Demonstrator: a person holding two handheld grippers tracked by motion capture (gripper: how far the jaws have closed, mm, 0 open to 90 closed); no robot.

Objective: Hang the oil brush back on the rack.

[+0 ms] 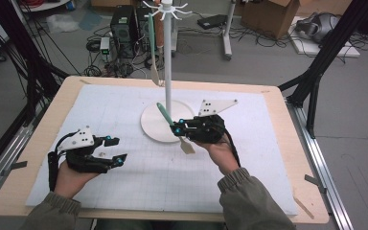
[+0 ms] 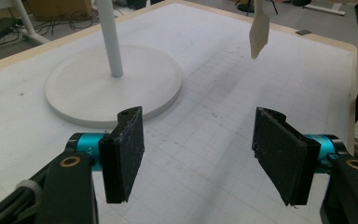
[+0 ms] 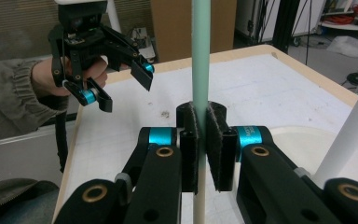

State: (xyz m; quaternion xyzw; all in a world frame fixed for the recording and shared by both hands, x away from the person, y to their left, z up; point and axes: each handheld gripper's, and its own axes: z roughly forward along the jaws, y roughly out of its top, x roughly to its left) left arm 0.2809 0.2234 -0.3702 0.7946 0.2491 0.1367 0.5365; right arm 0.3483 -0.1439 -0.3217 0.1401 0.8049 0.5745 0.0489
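While nothing is pinched by it, the left gripper (image 1: 115,150) is held with jaws spread above the mat (image 1: 124,182) toward the table's (image 1: 38,143) left edge. Near the middle, the rack's round base (image 1: 155,127) is seen. Beside it, a green-handled spatula (image 1: 172,125) is clamped in the right gripper (image 3: 202,149), its pale blade apparently clear of the mat.

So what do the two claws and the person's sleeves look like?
Both the left claw and the right claw are black frames with turquoise collars behind flat, black, rough-faced pads. Brass-coloured pivot rings mark the linkages. Each carries a grey three-cornered plate dotted with small black holes, and a black cable trails back. The sleeves are olive-grey with gathered cuffs.
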